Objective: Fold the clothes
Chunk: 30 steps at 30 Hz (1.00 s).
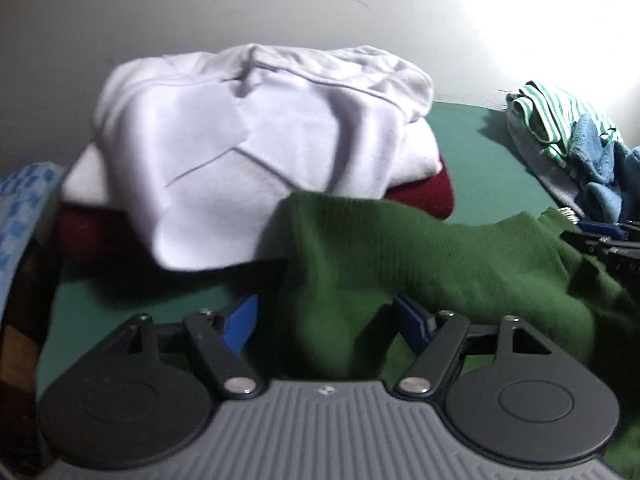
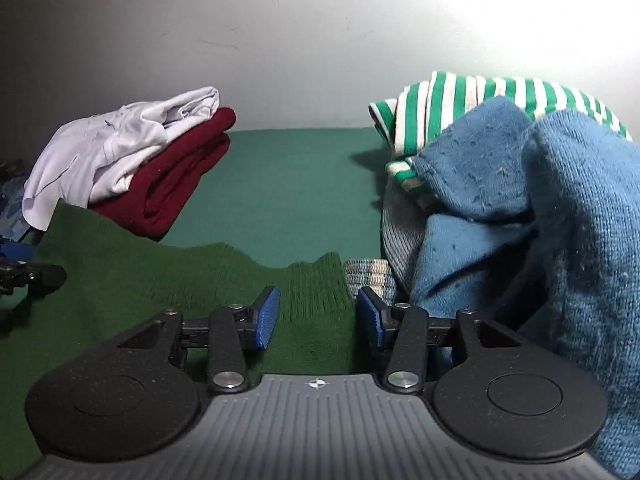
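Left wrist view: left gripper point(image 1: 324, 316) jaws spread, green sweater point(image 1: 420, 256) bunched between them, not pinched.
Right gripper point(image 2: 316, 316): jaws spread over sweater hem, nothing pinched.
Sweater place: near on the green surface point(image 2: 280, 184), in front of the folded white-and-red stack point(image 2: 132, 168).
Handling: soft, limp knit, probably light; take hem corners.
Far right: unfolded pile point(image 2: 500, 184).

Both cameras ride low behind their own fingers, angled down across a green surface point(image 2: 280, 184) toward a pale wall point(image 2: 280, 40). The left wrist view sits close to a white-and-maroon folded stack point(image 1: 256, 152); the right wrist view sees that stack point(image 2: 132, 160) farther off at left, with a striped-and-blue heap point(image 2: 500, 184) close at right. Both share the dark green garment point(image 1: 440, 264) in the foreground.
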Motion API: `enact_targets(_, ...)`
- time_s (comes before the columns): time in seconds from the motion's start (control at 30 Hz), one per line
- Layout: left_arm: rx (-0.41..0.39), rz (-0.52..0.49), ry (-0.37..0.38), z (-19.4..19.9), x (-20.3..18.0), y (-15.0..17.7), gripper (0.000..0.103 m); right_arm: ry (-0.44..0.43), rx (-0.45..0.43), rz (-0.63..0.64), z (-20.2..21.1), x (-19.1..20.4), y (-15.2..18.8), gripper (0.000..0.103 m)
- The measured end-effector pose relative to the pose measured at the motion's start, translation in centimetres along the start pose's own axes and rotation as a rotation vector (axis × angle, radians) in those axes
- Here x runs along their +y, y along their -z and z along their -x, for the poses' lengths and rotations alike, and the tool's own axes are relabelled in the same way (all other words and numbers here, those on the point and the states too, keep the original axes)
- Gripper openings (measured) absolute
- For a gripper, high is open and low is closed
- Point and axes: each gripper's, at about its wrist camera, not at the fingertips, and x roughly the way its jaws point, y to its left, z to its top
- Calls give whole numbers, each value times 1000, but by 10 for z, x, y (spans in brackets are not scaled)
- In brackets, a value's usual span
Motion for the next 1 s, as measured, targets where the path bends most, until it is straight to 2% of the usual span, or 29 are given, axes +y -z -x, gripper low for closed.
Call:
enact_targets(0.03,5,-7,0,-3,-5,-2,62,4,-4,9,0,0,-1,25)
enact_targets(0.07,1,-24,-10,-4,-10,-3,55,4,-6,10,2,-1,-2,12)
enact_targets(0.17,-8,-58,-11,-3,-23,-3,27,16,-23,16,10,-6,-5,10)
enact_targets(0.2,-11,-59,-6,-1,-27,-5,13,34,-48,22,17,-7,-6,9)
enact_targets(0.23,-24,-66,-6,3,-31,-8,11,52,-73,28,24,-8,-8,9)
enact_targets(0.33,-127,-148,-66,18,-53,-18,12,130,-150,26,44,-12,-17,8)
enact_targets(0.43,-173,-216,-135,16,-73,-27,12,224,-166,78,39,-13,-22,8)
enact_targets(0.57,-137,-266,-182,-10,-79,-26,13,286,-117,104,8,-15,-17,7)
enact_targets(0.6,-126,-277,-191,-17,-79,-24,16,302,-114,122,3,-13,-14,7)
enact_targets(0.63,-125,-290,-196,-22,-80,-21,24,323,-114,143,-3,-10,-11,7)
enact_targets(0.7,-130,-305,-201,-19,-77,-17,29,357,-111,186,-9,-4,-6,8)
enact_targets(0.8,-138,-282,-185,-2,-66,-18,42,344,-118,207,-3,-2,-7,23)
enact_targets(0.87,-163,-271,-189,17,-56,-18,51,337,-153,175,18,-3,-12,26)
enact_targets(0.9,-183,-264,-199,29,-49,-17,60,319,-184,157,35,-2,-12,32)
enact_targets(0.93,-203,-255,-217,43,-44,-15,63,282,-214,139,53,-1,-11,34)
enact_targets(1.0,-227,-239,-232,66,-33,-7,64,181,-200,122,82,6,-4,33)
